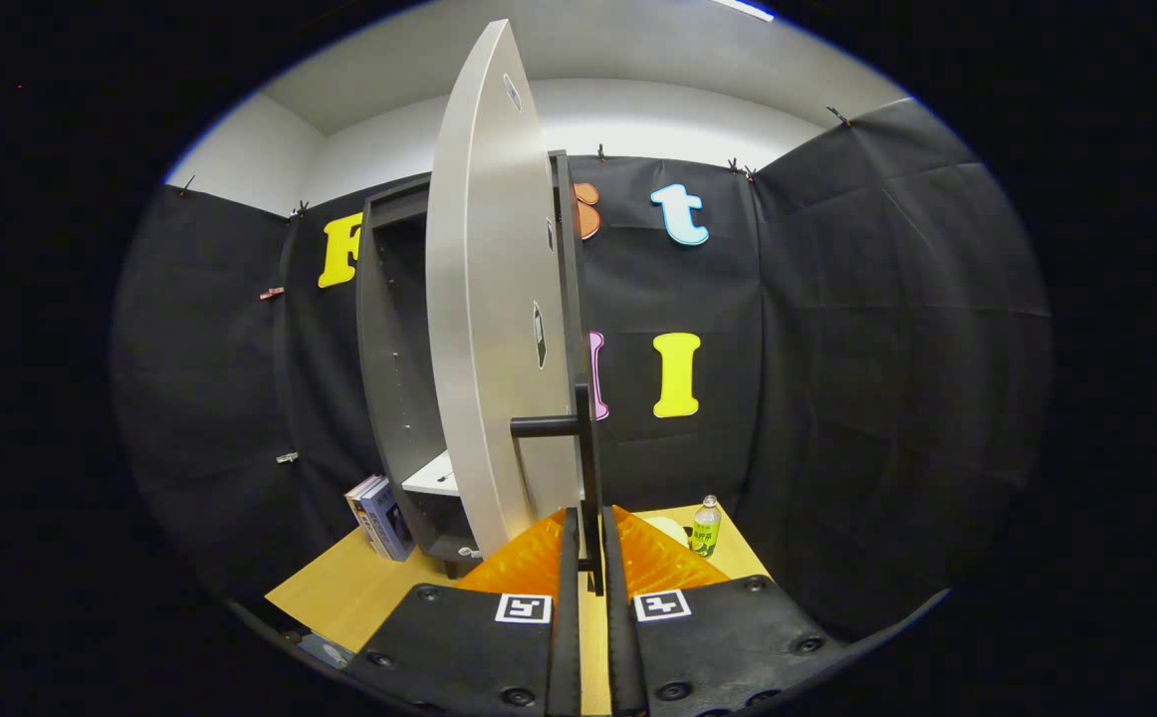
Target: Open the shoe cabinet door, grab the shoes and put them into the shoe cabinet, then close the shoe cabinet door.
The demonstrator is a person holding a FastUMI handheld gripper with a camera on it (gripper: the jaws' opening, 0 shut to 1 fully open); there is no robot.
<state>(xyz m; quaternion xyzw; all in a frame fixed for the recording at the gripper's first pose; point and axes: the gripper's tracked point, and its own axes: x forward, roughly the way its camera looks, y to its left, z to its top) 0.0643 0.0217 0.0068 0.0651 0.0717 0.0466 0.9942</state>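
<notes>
We see our claw [588, 543] nearly closed, pinching the door [484, 329] by its edge; the open cabinet [394, 358] stands left of it.

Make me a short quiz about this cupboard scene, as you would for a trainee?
1. True or false: the cabinet door stands open.
2. What do the gripper fingers pinch? A) the bottle B) the door's edge by its handle C) the books
3. What leans beside the shoe cabinet?

Key: 1 true; 2 B; 3 the books.
</notes>
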